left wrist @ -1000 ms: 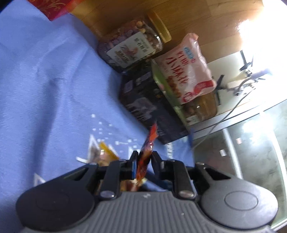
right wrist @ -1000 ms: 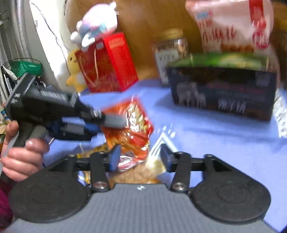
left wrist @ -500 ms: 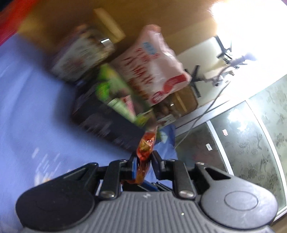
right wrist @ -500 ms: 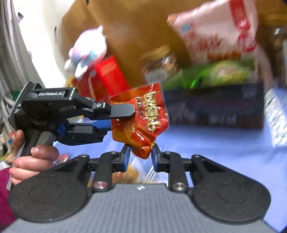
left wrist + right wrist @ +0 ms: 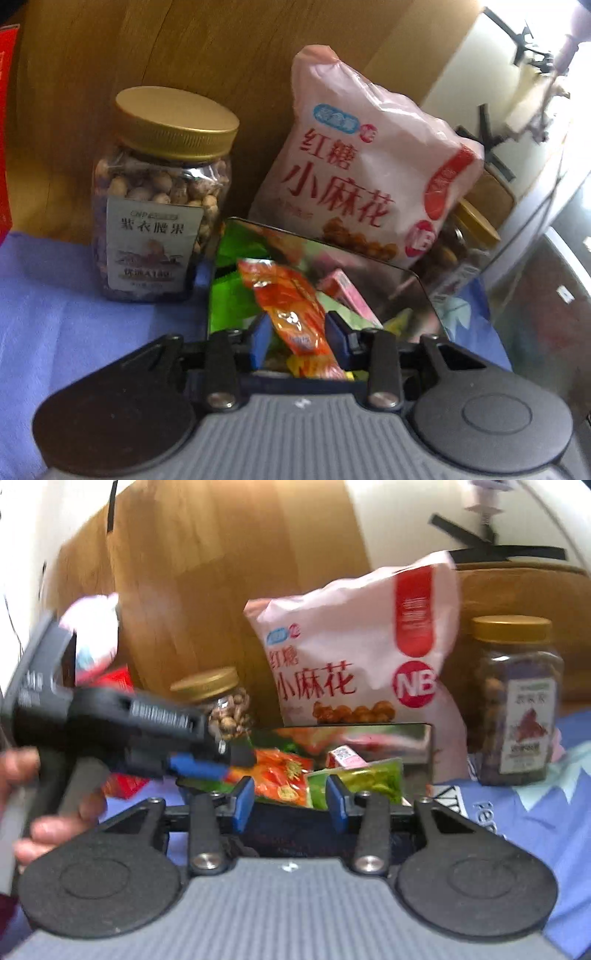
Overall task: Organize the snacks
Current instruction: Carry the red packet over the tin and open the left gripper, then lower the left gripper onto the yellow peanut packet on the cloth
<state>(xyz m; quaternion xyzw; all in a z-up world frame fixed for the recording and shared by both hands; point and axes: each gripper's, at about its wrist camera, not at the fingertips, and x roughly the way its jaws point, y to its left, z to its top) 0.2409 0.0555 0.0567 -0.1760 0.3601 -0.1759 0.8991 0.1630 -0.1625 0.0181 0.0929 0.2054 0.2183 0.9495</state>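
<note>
The left tongs (image 5: 297,338) have just been opening, and their blue pads stand a little apart with the orange packet (image 5: 291,306) between them. In the left wrist view the packet lies slanted over the open tin (image 5: 424,291). It nearly fills the gap, but blur hides whether the pads press on it. In the right wrist view the same tongs (image 5: 236,762) reach in from the left, tips at the packet's (image 5: 282,775) edge above the tin (image 5: 428,746), with a hand (image 5: 44,812) on the grip.

The right tongs (image 5: 290,801) have just been opening too. Their pads stand apart with nothing between them, level with the tin's near wall.

Inside the tin lie a green packet (image 5: 365,779) and a small pink box (image 5: 345,757) beside the orange one. Its shiny inner walls mirror the wrappers.

Behind the tin a large pink bag (image 5: 365,162) leans upright against a wooden board (image 5: 221,55). A nut jar (image 5: 162,199) with a gold lid stands at the tin's left. A second jar (image 5: 517,701) stands at its right, partly hidden by the bag in the left wrist view.

Everything rests on a blue cloth (image 5: 55,302). A red box (image 5: 118,677) and a blurred plush toy (image 5: 92,635) sit further left.
</note>
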